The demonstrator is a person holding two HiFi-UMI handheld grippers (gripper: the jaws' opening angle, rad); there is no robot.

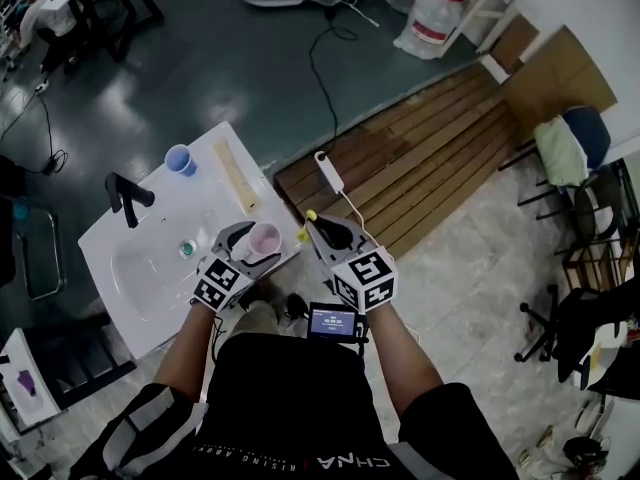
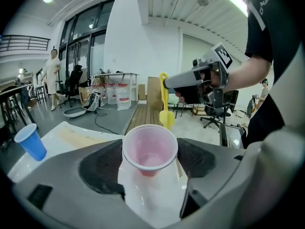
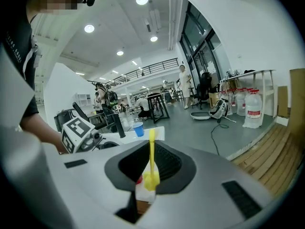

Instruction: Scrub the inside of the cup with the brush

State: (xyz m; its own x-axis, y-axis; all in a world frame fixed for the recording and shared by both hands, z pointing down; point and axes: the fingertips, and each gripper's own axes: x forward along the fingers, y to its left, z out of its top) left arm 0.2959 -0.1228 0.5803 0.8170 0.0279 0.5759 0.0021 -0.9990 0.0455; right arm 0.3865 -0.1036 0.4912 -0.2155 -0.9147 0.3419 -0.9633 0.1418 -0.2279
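— How many cups do you count?

— Two. A pink cup [image 2: 149, 149] and a blue cup [image 1: 180, 158]. The blue one stands upright at the far corner of the white tabletop [image 1: 205, 213], well apart from the pink one.

— Brushes?

— One yellow brush [image 2: 167, 117]. There is also one black faucet [image 1: 125, 196] beside one basin [image 1: 150, 273], and there are two tools.

— Where is the pink cup?

— Pinched between the pads of the left tool [image 1: 248, 243], over the near right edge of the tabletop, just beside the basin.

— And the right tool [image 3: 151, 166]?

— Pressed together on the brush's thin handle. It sits just to the right of the cup, with the brush outside the cup and not touching it.

— What does the pink cup look like?

— Thin, translucent pink plastic with a round rolled rim, tapering to a smaller, darker pink bottom. It is tipped so that its mouth faces back along the left tool, and the inside looks bare.
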